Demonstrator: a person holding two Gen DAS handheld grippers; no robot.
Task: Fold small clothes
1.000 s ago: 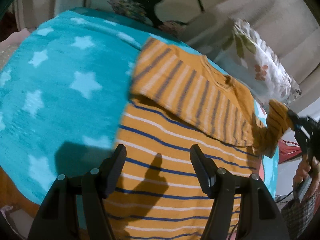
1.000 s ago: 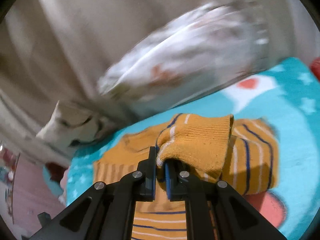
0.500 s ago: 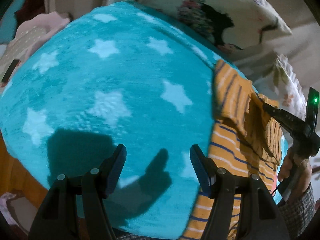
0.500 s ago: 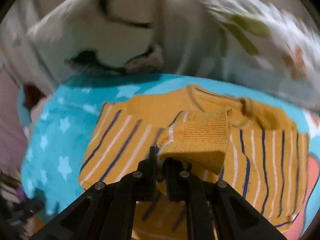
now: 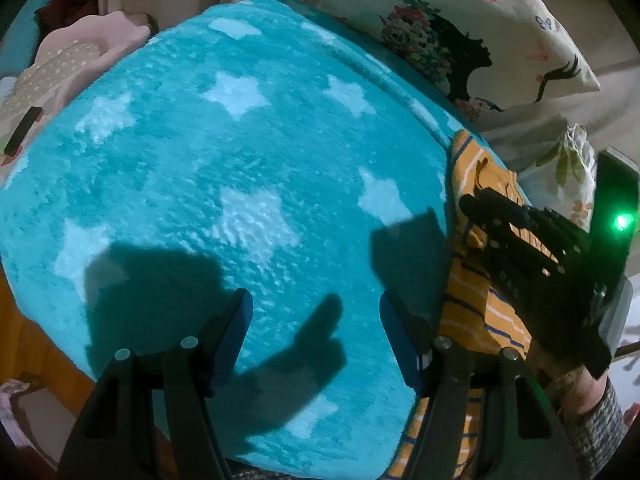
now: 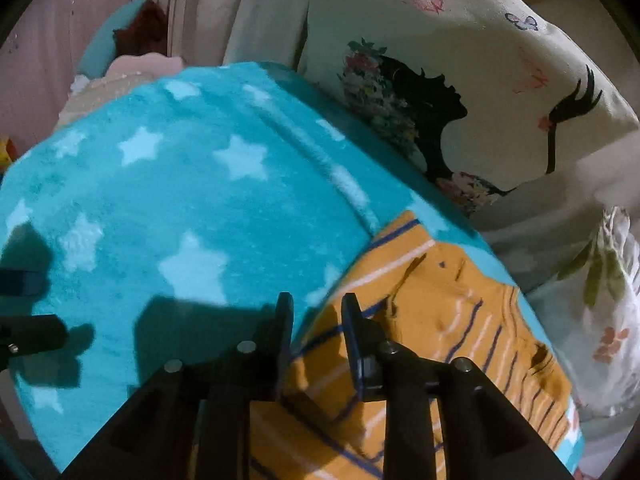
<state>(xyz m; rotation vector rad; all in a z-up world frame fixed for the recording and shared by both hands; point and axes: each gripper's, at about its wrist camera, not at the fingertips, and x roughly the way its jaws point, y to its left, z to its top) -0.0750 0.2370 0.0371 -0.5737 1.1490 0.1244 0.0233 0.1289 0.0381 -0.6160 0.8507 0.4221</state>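
An orange shirt (image 6: 440, 312) with blue and white stripes lies partly folded on a teal blanket with white stars (image 6: 192, 184). Its sleeve is laid across its body. My right gripper (image 6: 318, 304) hovers over the shirt's left edge. Its jaws are opening, and nothing is pinched between them. In the left wrist view the shirt (image 5: 468, 320) lies at the right, with the right gripper (image 5: 472, 204) above it. My left gripper (image 5: 316, 300) stands open over bare blanket to the left of the shirt, holding nothing.
A large pillow printed with a dark silhouette (image 6: 440, 92) and a floral pillow (image 6: 608, 280) border the blanket's far side. Pink and beige cloth (image 5: 80, 52) and a dark flat object (image 5: 22, 128) lie at the far left. A person's hand (image 5: 588, 392) holds the right gripper.
The right gripper carried the sleeve cuff leftwards over the shirt, rolled, and let it go as its jaws parted. The left gripper slid left off the shirt onto bare blanket.
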